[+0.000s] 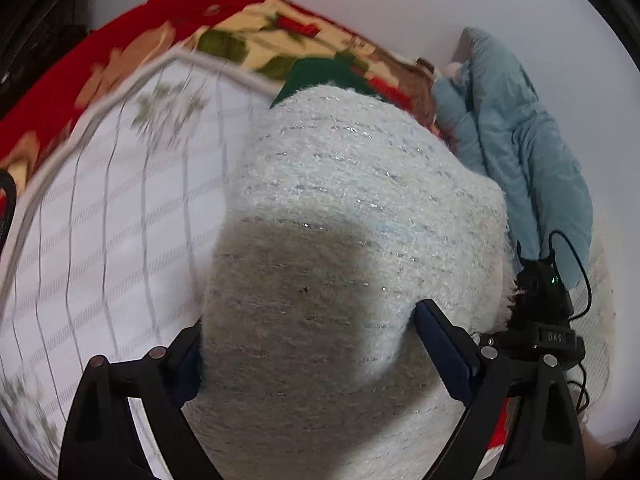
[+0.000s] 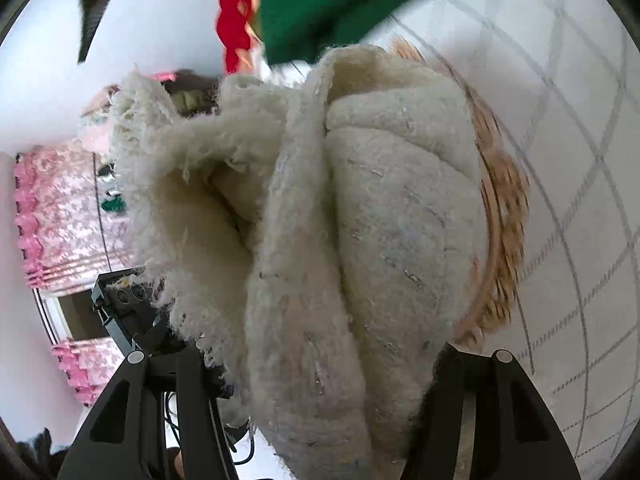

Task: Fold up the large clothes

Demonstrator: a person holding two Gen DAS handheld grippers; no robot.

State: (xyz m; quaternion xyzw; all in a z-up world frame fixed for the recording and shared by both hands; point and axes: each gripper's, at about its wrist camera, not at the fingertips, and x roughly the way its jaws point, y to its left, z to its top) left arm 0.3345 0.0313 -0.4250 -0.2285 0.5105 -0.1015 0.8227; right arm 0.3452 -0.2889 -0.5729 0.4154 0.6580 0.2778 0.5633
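Note:
A fuzzy cream sweater with thin silver threads, folded into a thick bundle, fills the middle of both views. In the left wrist view my left gripper is shut on it, the blue pads pressing dents into its sides. In the right wrist view my right gripper is shut on the same sweater; its layered folds and frayed edge bulge out between the fingers, and the pads are buried in the fabric. The bundle hangs above the bed, held from both sides. The other gripper's black housing shows at the sweater's right edge.
Below lies a white bedsheet with grey grid lines. A red floral blanket and a green garment are behind it, and a light blue garment is against the wall. A wicker basket sits under the sweater. Pink curtains hang at the left.

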